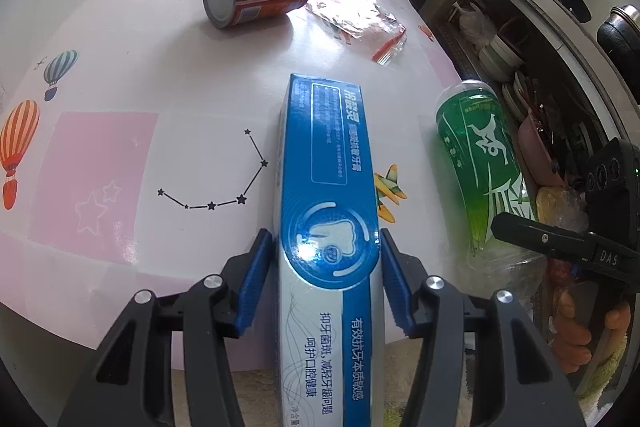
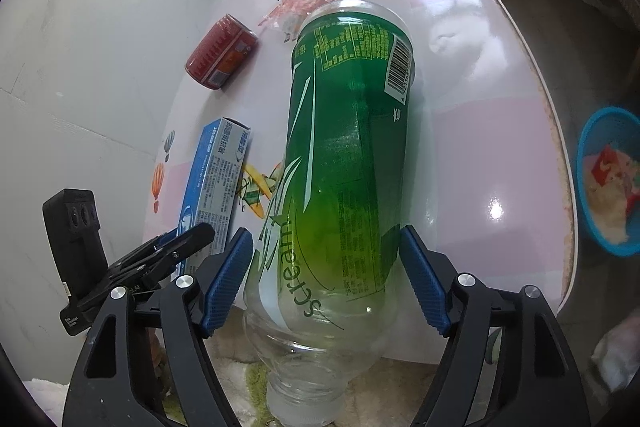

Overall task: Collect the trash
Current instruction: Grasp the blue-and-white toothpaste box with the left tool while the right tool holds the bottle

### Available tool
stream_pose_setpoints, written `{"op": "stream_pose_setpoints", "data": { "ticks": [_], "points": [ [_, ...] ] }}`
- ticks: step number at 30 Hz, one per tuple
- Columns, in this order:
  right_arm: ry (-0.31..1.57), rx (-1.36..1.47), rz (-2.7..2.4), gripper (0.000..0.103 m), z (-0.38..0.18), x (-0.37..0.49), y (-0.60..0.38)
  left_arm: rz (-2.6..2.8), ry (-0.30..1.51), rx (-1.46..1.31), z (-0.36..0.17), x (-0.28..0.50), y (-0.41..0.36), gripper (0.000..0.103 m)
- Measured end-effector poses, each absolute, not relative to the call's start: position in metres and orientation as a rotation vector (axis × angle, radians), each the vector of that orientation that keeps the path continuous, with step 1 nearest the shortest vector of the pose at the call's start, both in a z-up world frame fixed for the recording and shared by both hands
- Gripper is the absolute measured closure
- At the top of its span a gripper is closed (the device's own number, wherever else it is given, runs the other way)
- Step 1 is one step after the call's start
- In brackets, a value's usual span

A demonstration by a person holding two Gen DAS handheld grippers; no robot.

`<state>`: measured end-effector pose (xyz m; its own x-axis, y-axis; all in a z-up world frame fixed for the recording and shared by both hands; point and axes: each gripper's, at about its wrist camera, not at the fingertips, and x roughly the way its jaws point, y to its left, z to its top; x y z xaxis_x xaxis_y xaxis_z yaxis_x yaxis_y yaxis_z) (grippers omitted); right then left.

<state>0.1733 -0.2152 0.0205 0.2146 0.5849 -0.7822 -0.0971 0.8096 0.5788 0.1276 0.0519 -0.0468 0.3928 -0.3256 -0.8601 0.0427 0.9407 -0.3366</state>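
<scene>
Two pieces of trash bracketed, neither visibly clamped

The toothpaste box (image 1: 328, 227) is straddled by the left gripper (image 1: 326, 279), the green bottle (image 2: 344, 163) by the right gripper (image 2: 326, 279); both overhang the table (image 1: 192, 59) edge. With pads apart, either could be dropped when lifted.

The left tool (image 1: 326, 281) points forward with its two blue-padded fingers (image 1: 254, 283) spread apart, one on each side of a long box that runs out ahead between them; a thin gap shows at each pad, so whether they press it cannot be told. The right tool (image 2: 326, 277) also points forward, its blue pads (image 2: 424, 283) set wide on either side of a bottle, with clear space at both pads. From the left wrist view, the right hand (image 1: 576, 323) wraps the handle of the right tool, off to the left tool's right side.
</scene>
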Motion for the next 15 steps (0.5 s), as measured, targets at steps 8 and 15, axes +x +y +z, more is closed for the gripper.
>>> {"op": "stream_pose_setpoints", "data": {
  "ticks": [8, 15],
  "points": [
    [1.290, 0.401, 0.488, 0.029, 0.018, 0.175, -0.203, -0.234, 1.135, -0.248, -0.046, 0.125, 0.045, 0.051],
    [1.289, 0.407, 0.484, 0.029, 0.017, 0.177, -0.201, -0.219, 1.125, -0.207, -0.046, 0.121, 0.039, 0.051]
  ]
}}
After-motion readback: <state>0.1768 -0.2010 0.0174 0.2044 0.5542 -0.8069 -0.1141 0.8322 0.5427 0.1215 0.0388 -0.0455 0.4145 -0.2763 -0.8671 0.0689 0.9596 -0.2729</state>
